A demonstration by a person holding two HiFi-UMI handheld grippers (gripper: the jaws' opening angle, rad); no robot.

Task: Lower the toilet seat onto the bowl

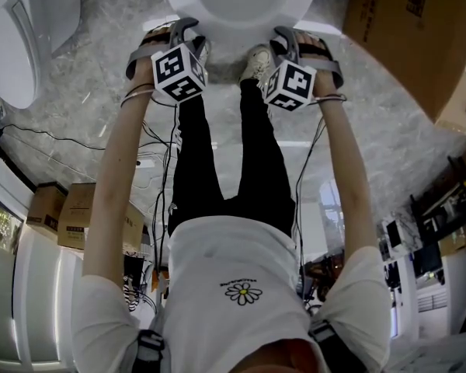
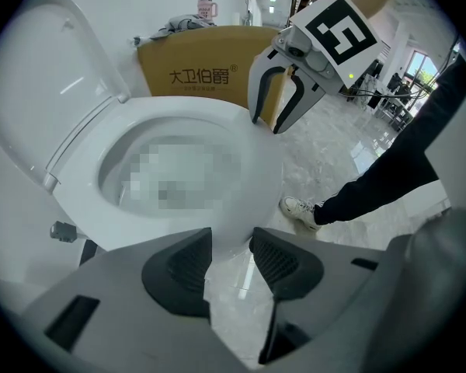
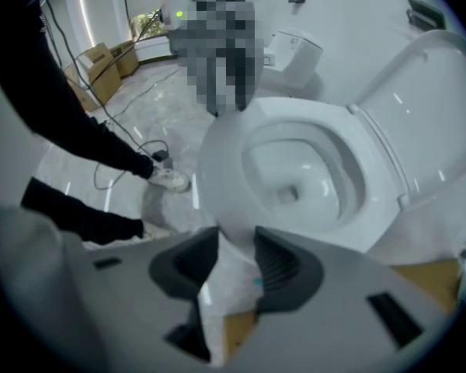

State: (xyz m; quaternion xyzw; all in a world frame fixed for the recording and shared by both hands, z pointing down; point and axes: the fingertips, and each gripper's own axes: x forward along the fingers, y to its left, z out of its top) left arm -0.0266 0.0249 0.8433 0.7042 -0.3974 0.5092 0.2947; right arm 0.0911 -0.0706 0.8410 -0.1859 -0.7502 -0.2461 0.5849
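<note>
A white toilet bowl [image 1: 241,6] stands at the top middle of the head view, just beyond the person's feet. Its seat and lid [image 2: 54,76] stand raised against the back; I cannot tell one from the other. The right gripper view shows the same raised seat and lid [image 3: 439,107] at its right, above the open bowl [image 3: 225,146]. My left gripper [image 1: 185,31] hangs at the bowl's front left edge, pointing steeply down, open [image 2: 231,243] with nothing between its pads. My right gripper [image 1: 287,37] is at the front right edge, also open [image 3: 235,243] and empty.
A large cardboard box [image 1: 412,29] stands right of the bowl, close behind it in the left gripper view [image 2: 194,64]. A second toilet [image 1: 15,37] sits at the far left. The person's shoe [image 1: 256,61] is by the bowl's base. Cables [image 1: 46,134] trail over the marble floor.
</note>
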